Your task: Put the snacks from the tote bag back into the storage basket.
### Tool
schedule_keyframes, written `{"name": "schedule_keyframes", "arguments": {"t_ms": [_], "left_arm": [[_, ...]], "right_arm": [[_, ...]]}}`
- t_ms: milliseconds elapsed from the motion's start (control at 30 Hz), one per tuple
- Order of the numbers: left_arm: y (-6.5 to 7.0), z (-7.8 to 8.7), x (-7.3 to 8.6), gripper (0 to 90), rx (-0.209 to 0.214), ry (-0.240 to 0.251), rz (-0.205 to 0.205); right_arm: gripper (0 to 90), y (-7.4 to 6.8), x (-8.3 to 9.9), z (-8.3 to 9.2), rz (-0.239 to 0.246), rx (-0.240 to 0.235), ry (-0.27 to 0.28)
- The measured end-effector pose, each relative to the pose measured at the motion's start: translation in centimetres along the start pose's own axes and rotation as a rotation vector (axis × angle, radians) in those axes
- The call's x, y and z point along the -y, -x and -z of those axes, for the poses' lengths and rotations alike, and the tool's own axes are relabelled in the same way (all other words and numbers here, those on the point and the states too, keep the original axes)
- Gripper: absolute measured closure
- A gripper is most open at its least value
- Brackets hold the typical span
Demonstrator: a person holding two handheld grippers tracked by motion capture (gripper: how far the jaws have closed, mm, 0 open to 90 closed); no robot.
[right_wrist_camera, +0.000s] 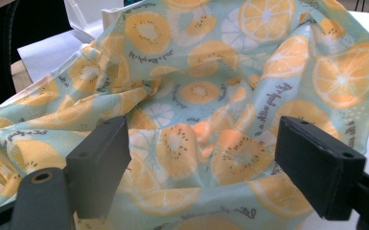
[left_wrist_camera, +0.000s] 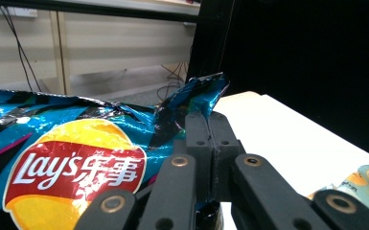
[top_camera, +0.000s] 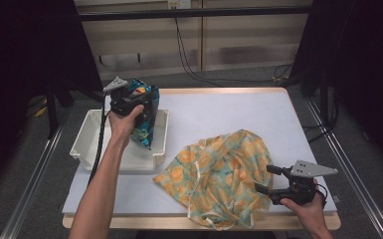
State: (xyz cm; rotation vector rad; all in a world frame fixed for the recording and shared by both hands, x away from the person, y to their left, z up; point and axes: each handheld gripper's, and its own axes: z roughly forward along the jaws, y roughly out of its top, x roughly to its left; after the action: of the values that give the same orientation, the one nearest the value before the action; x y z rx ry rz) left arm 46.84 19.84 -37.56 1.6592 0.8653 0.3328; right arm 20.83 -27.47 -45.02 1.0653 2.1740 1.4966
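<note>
A blue Lay's chip bag (top_camera: 143, 115) hangs over the white tray (top_camera: 89, 133) at the left of the table. My left gripper (top_camera: 129, 97) is shut on the bag's top edge; in the left gripper view its jaws pinch the crinkled foil of the chip bag (left_wrist_camera: 72, 163) at the left gripper's tip (left_wrist_camera: 211, 125). A cloth bag (top_camera: 218, 174) with an orange-slice print lies crumpled near the front of the table. My right gripper (top_camera: 268, 179) stands open just right of it, with the cloth bag (right_wrist_camera: 206, 96) spread beyond its fingers (right_wrist_camera: 100, 158) and nothing between them.
The white table (top_camera: 229, 112) has bare surface behind the cloth bag. Black curtains flank both sides, and cables run over the floor behind the table. A metal rail runs along each side of the table.
</note>
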Motion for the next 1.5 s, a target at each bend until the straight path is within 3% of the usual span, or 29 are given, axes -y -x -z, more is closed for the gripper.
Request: {"name": "schedule_keyframes", "arguments": {"t_ms": [100, 233, 267, 433, 467, 533, 567, 633, 1000, 1100, 1333, 1367, 1500], "left_arm": [[0.1, -0.2, -0.2, 89.0, -0.01, -0.014, -0.017], [-0.3, -0.6, -0.2, 88.6, 0.007, -0.009, 0.007], [-0.1, -0.9, 0.0, 88.2, 0.003, -0.026, -0.02], [0.3, -1.5, 0.2, 86.7, -0.02, -0.054, -0.049], [0.4, -1.8, 0.5, 85.8, -0.036, -0.095, -0.067], [0.4, -2.0, 0.8, 84.9, -0.042, -0.106, -0.064], [0.4, -2.0, 1.0, 85.1, -0.066, -0.107, -0.077], [-0.2, -2.2, 1.4, 85.3, -0.033, -0.097, -0.031], [-0.6, -2.5, 1.5, 84.6, -0.042, -0.118, -0.038], [-0.5, -2.6, 1.5, 81.2, -0.054, -0.115, -0.038], [-0.6, -2.6, 1.5, 71.0, -0.035, -0.128, -0.036], [-0.6, -2.4, 1.4, 63.0, -0.033, -0.118, -0.031], [-0.5, -1.9, 1.0, 60.1, -0.024, -0.09, -0.038]], "right_arm": [[19.2, 0.0, 0.0, 0.0, -0.002, -0.002, -0.002], [19.2, -0.1, 0.0, -0.1, -0.003, -0.005, -0.005], [19.2, -0.1, 0.0, -0.1, 0.0, -0.002, -0.003], [19.2, 0.0, 0.0, -0.1, -0.003, -0.003, -0.006], [19.2, 0.0, 0.0, -0.1, -0.002, -0.003, -0.005], [19.2, 0.0, 0.0, -0.1, 0.0, -0.004, -0.004], [19.2, 0.1, 0.0, 0.0, -0.001, -0.005, -0.003], [19.2, 0.0, 0.0, 0.0, -0.001, -0.002, -0.005], [19.2, 0.0, 0.1, -0.1, -0.003, -0.002, -0.006], [19.6, 0.0, 0.1, -0.1, -0.001, -0.004, -0.009], [19.5, 0.1, 0.1, -0.1, -0.001, -0.007, -0.009], [19.4, 0.1, 0.1, -0.1, 0.0, -0.008, -0.008], [19.4, 0.1, 0.1, -0.1, 0.0, -0.007, -0.007]]}}
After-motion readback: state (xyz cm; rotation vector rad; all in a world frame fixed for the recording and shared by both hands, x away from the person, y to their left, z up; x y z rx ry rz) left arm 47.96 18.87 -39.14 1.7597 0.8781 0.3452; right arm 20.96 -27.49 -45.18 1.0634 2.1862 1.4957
